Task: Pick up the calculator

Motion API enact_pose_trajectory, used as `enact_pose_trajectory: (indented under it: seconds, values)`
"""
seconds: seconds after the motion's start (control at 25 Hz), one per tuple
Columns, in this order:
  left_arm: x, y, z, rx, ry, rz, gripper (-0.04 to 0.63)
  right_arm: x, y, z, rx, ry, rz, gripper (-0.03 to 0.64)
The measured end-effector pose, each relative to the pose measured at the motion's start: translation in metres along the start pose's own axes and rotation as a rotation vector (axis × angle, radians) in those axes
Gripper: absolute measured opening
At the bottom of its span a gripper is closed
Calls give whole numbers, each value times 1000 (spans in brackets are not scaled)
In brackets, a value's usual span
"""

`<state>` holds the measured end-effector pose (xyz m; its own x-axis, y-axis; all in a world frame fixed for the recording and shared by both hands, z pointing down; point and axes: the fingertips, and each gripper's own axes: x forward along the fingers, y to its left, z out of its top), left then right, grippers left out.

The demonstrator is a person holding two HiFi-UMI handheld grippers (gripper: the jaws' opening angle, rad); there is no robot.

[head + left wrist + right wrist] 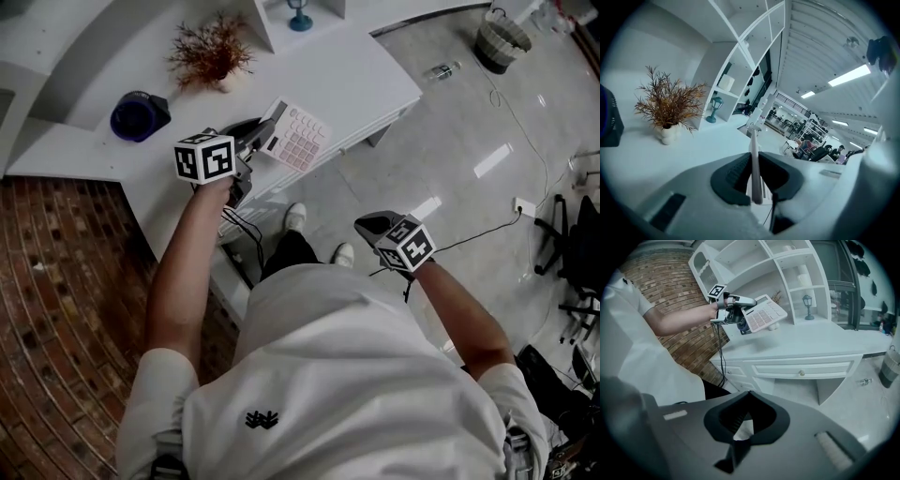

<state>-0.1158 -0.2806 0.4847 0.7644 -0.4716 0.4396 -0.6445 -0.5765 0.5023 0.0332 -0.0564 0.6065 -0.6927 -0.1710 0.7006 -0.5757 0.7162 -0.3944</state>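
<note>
Up above the white desk [366,89], the left gripper [261,142] pinches the pink calculator [298,138] by one edge. Its jaws are narrowly apart, clamped on the thin body, so the calculator hangs clear of the surface with its keys facing up. The right gripper [373,225] waits aside over the floor [450,141], jaws together and holding nothing, probably not needed here.

There is one calculator [298,137], two grippers (left gripper [260,141], right gripper [366,225]), one dried plant [210,53], one dark blue object [139,115], one teal lamp [300,19], one basket [502,39] and one bottle [442,70].
</note>
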Motion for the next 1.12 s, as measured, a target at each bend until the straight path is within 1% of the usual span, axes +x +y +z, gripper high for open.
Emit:
enact_pose_trajectory:
  seconds: [0.28, 0.56, 1.12]
  values:
    - [-29, -41, -7, -13, -61, 25, 54, -9, 14, -32, -40, 27, 15, 12]
    - [-52, -64, -10, -16, -108, 45, 54, -15, 26, -43, -40, 14, 30, 12]
    - [-61, -87, -18, -12, -114, 36, 54, -24, 29, -58, -22, -5, 14, 11]
